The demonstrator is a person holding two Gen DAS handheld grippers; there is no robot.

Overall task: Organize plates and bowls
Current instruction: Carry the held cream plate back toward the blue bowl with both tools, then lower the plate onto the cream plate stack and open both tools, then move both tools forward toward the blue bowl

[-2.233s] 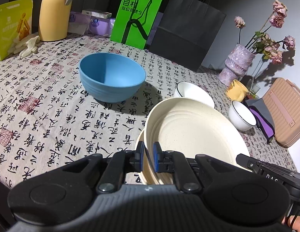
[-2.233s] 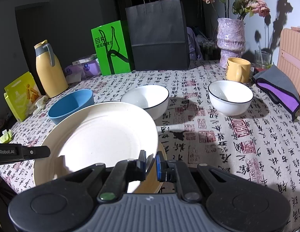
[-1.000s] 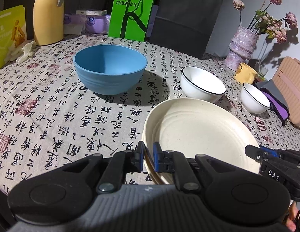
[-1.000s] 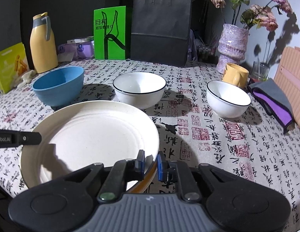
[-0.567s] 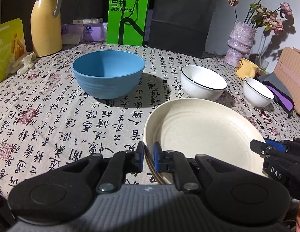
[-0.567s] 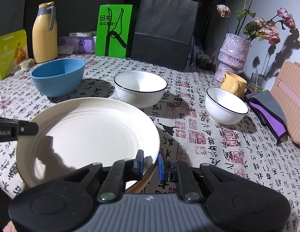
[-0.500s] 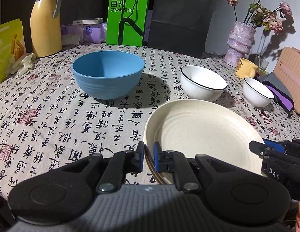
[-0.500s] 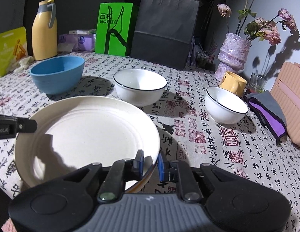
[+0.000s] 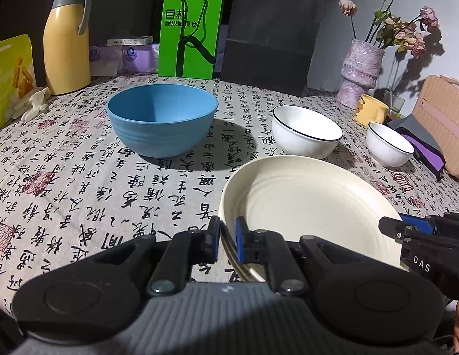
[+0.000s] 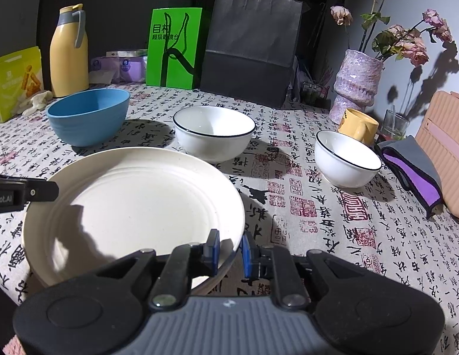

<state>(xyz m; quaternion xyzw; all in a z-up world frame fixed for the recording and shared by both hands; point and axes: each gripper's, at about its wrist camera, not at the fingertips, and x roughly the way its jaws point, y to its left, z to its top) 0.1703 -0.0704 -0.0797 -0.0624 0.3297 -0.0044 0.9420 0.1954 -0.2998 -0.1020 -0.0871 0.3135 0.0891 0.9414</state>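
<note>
**Two grippers hold one big plate**

The cream plate (image 10: 134, 207) looks stiff, smooth and a bit slippery, so its thin rim is the best place to hold it. It sits low over the tablecloth (image 9: 81, 195). The left gripper (image 9: 227, 241) and right gripper (image 10: 229, 251) each pinch opposite edges tightly.

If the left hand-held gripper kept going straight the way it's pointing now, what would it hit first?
The left hand-held gripper is already clamped on the cream plate's rim, so it would push that. Beyond lies bare tablecloth, probably between the blue bowl and large white bowl.
</note>
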